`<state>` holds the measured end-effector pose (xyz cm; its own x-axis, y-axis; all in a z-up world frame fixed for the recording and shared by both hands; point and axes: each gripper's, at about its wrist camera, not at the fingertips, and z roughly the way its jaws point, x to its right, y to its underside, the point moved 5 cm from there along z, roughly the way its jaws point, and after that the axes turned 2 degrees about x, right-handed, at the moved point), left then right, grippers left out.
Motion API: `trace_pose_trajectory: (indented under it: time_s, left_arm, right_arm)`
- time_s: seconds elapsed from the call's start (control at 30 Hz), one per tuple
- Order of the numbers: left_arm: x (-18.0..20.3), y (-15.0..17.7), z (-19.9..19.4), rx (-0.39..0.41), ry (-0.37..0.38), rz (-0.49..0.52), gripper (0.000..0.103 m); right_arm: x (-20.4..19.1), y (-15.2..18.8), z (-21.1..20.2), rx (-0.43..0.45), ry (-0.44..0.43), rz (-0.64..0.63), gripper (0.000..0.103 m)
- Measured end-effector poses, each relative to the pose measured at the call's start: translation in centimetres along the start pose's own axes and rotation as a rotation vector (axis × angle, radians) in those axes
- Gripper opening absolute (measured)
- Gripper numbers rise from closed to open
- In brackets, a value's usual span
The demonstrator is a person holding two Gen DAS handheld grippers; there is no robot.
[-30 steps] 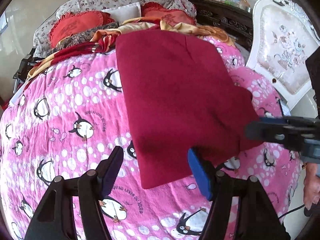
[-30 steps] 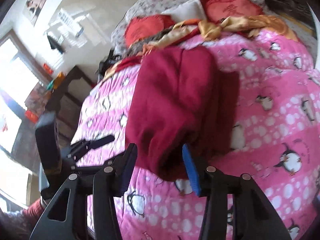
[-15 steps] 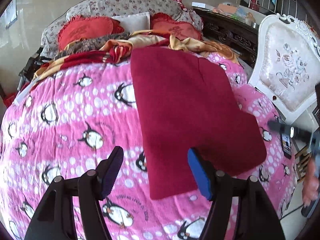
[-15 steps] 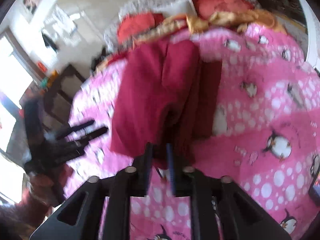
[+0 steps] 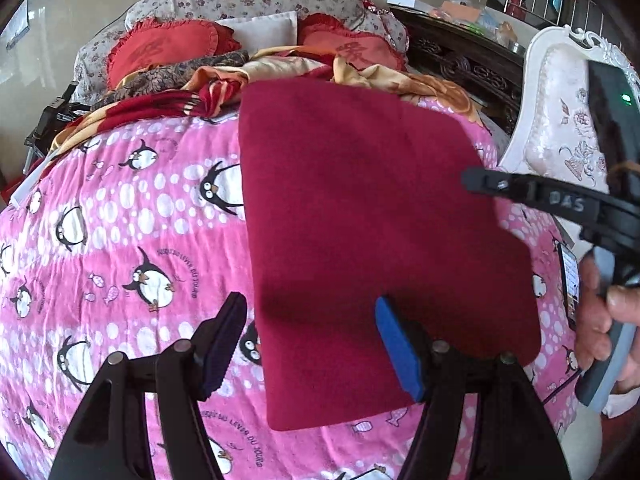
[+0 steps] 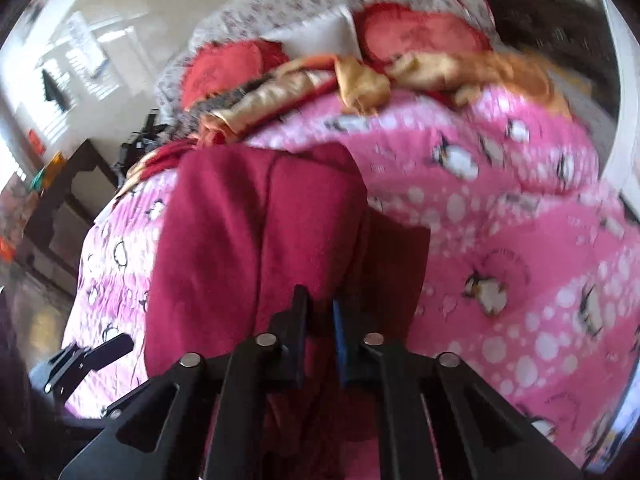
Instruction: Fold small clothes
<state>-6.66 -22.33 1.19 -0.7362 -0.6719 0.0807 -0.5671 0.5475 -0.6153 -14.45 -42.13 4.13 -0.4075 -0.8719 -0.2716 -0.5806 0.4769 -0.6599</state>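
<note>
The left gripper is being held with its jaws spread wide, nothing between them, while the right gripper is being kept clamped on fabric, gripped by a hand

A bed with a pink penguin bedspread fills the room. Red cushions lie at 12 o'clock, a white carved chair at 2 o'clock, bright windows at 10 o'clock.

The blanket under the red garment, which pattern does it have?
Pink blanket with white dots and penguins; clearest in the left wrist view.
</note>
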Motion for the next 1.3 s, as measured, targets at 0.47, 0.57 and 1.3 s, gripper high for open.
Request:
trace_pose_trajectory:
  time_s: [0.47, 0.57, 1.3]
  left_arm:
    - [0.4, 0.3, 1.6, -0.024, -0.012, 0.0, 0.072]
    - [0.5, 0.3, 1.6, -0.023, -0.014, -0.002, 0.072]
    - [-2.3, -1.6, 1.2, 0.008, 0.121, -0.113, 0.084]
  right_arm:
    - [1.3, 0.2, -1.9, 0.027, 0.092, 0.036, 0.0]
    - [-0.8, 0.3, -3.3, 0.051, 0.026, -0.009, 0.0]
    - [1.8, 2.4, -1.4, 0.043, 0.0, 0.094, 0.031]
